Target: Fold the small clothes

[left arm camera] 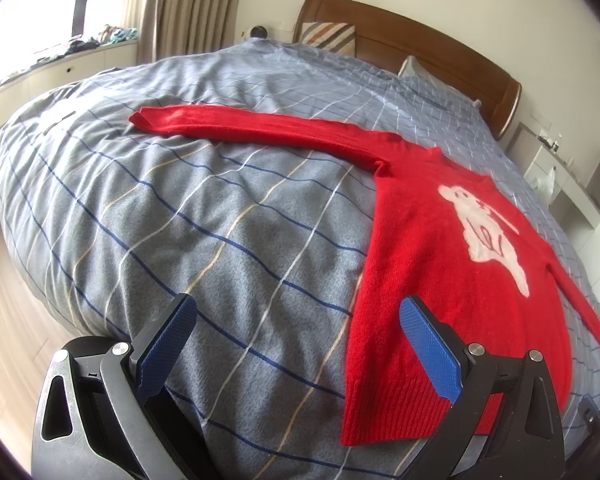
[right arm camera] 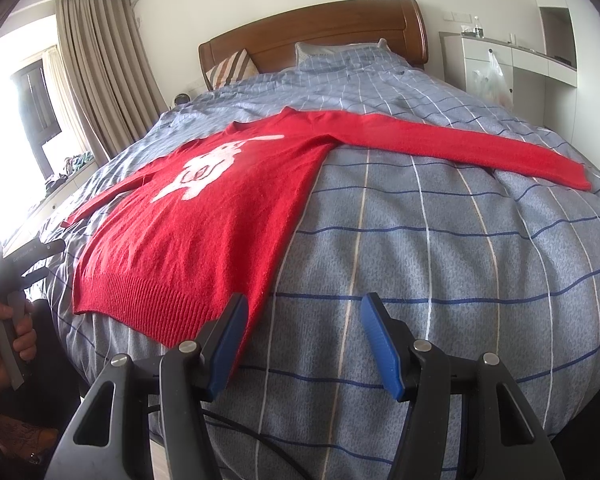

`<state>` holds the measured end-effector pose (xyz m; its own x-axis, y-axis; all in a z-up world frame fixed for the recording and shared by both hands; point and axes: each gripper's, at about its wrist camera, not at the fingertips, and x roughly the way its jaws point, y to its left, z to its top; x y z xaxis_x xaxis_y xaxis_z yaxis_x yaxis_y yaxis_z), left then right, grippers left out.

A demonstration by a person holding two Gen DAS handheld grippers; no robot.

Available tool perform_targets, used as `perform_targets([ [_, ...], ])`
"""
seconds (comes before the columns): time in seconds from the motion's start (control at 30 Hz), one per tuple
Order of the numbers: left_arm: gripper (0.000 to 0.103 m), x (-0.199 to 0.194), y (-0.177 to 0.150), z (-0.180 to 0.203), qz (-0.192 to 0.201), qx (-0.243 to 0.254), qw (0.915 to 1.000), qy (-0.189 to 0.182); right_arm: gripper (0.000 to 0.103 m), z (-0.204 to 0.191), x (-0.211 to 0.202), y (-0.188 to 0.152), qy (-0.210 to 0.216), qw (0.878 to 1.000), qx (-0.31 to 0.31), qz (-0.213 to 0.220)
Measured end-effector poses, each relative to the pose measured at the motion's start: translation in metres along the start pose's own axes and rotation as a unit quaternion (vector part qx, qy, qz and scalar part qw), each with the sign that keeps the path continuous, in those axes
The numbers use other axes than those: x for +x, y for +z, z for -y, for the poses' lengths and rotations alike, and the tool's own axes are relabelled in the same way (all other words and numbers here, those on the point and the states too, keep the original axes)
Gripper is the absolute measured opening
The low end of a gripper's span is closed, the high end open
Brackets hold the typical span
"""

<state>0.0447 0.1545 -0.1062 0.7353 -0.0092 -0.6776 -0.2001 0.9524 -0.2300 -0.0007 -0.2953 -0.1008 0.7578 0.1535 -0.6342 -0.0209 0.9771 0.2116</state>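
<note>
Red knit sweater (left arm camera: 440, 248), spread flat, sleeves out, on checked duvet (left arm camera: 220, 220); folding not begun. Left wrist view: left gripper (left arm camera: 296, 336) jaws apart, empty, at sweater's hem corner; left of sweater, bare duvet. Right wrist view: right gripper (right arm camera: 304, 332) jaws apart, empty, by opposite hem corner; next, 1 sleeve inward.

The red sweater (left arm camera: 428, 240) is fuzzy knit wool, the bed cover (left arm camera: 204, 216) is soft matt cloth, and the headboard (right arm camera: 312, 36) is shiny smooth wood.
</note>
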Motion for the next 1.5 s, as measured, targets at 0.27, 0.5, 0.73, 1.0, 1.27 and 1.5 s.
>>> perform_targets([
  [0.27,0.102,0.000,0.000,0.000,-0.001,0.001,1.0000,0.001,0.058,0.008,-0.003,0.001,0.013,1.000,0.017,0.008],
  [0.5,0.102,-0.002,0.002,-0.005,0.006,-0.012,0.9999,-0.006,0.059,0.149,-0.029,0.047,-0.005,0.965,0.245,0.090],
  [0.73,0.102,0.002,0.004,-0.012,0.001,-0.035,0.9994,-0.009,0.052,0.271,0.003,0.031,0.038,0.851,0.512,0.112],
  [1.0,0.102,0.007,0.002,-0.010,-0.007,-0.033,0.9994,-0.005,0.004,0.295,0.043,0.046,0.026,0.827,0.553,0.097],
  [1.27,0.102,0.010,0.002,-0.007,-0.012,-0.033,0.9992,-0.019,0.004,0.176,0.024,0.192,0.009,0.943,0.312,0.116],
  [1.5,0.102,0.010,0.001,-0.011,-0.014,-0.042,0.9986,-0.030,0.004,-0.036,0.089,0.275,0.107,0.987,0.100,0.069],
])
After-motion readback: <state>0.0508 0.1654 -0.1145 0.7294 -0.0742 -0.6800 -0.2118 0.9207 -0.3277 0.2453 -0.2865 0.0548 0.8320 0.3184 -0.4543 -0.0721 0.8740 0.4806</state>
